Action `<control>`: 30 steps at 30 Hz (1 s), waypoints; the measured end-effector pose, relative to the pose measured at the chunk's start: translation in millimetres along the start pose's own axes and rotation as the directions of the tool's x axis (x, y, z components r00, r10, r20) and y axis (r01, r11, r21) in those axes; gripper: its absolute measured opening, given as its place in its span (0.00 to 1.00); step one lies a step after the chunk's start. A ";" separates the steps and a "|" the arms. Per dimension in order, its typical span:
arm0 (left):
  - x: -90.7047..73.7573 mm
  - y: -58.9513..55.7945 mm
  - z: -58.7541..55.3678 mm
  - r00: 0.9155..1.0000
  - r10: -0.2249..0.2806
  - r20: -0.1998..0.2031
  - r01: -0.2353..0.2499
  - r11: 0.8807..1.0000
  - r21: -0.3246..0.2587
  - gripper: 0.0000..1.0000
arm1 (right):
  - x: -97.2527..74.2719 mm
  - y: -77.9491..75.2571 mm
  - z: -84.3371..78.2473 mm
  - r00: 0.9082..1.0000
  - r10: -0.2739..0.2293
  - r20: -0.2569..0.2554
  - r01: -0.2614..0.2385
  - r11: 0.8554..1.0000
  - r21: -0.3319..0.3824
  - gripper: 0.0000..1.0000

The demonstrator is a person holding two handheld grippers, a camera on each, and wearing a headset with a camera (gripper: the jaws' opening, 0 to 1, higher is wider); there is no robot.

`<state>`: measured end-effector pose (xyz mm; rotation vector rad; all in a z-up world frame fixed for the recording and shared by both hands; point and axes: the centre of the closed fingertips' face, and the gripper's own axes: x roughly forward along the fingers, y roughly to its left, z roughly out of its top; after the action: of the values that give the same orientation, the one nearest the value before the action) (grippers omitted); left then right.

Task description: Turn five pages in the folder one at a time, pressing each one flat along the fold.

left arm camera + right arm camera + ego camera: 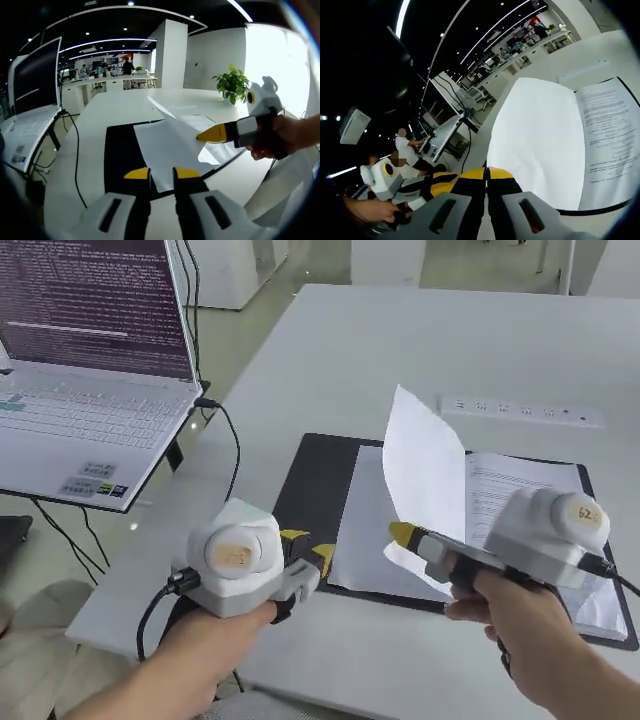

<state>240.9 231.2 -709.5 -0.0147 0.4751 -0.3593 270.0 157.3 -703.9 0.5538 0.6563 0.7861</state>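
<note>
A black folder [315, 485] lies open on the white table [330, 350]. One blank white page [425, 465] stands lifted from its lower edge, curving up over the fold. My right gripper [402, 533] is shut on that edge; in the right gripper view the sheet [540, 140] rises straight from the closed yellow jaws of the gripper [486, 174]. A printed page [510, 485] lies flat on the right half. My left gripper [308, 545] hovers open just short of the folder's near left edge, holding nothing; its gripper [161, 173] points at the page [170, 142].
An open laptop [90, 340] sits on a stand at the left, with a black cable [235, 450] trailing off the table edge. A white power strip [520, 410] lies behind the folder. A potted plant [232, 85] stands far off. People sit at distant desks.
</note>
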 end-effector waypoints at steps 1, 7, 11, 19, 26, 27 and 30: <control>-0.4 1.1 -1.5 1.000 0.002 -0.003 -0.002 1.000 0.000 0.16 | 3.8 -2.1 -3.3 1.000 -0.007 -0.012 0.006 1.000 -0.006 0.00; -5.0 8.0 -10.5 1.000 0.010 -0.018 -0.010 1.000 -0.009 0.16 | 24.0 -9.5 -18.5 0.998 -0.022 -0.062 0.023 1.000 0.009 0.00; -7.4 14.0 -15.4 1.000 0.018 -0.026 -0.018 1.000 -0.018 0.16 | 37.7 -16.3 -29.5 0.995 -0.038 -0.092 0.040 0.999 0.018 0.00; -9.5 16.8 -24.3 0.999 0.020 -0.043 -0.021 0.999 -0.027 0.16 | 58.6 -28.9 -52.7 0.985 -0.056 -0.163 0.063 0.997 0.038 0.00; -7.8 18.3 -31.4 0.998 0.011 -0.060 -0.013 1.000 -0.028 0.16 | 75.0 -35.8 -71.6 0.974 -0.069 -0.217 0.079 0.996 0.035 0.00; -7.6 18.7 -32.4 0.998 0.010 -0.063 -0.012 1.000 -0.027 0.16 | 76.2 -36.3 -72.7 0.973 -0.068 -0.219 0.078 0.996 0.035 0.00; -6.3 19.9 -36.6 0.997 0.007 -0.075 -0.009 1.000 -0.026 0.16 | 76.9 -40.0 -77.6 0.968 -0.074 -0.238 0.087 0.995 0.045 0.00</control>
<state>225.9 254.6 -741.1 -0.0246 0.5538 -0.3468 274.0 210.1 -807.5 0.4840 0.9169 0.7657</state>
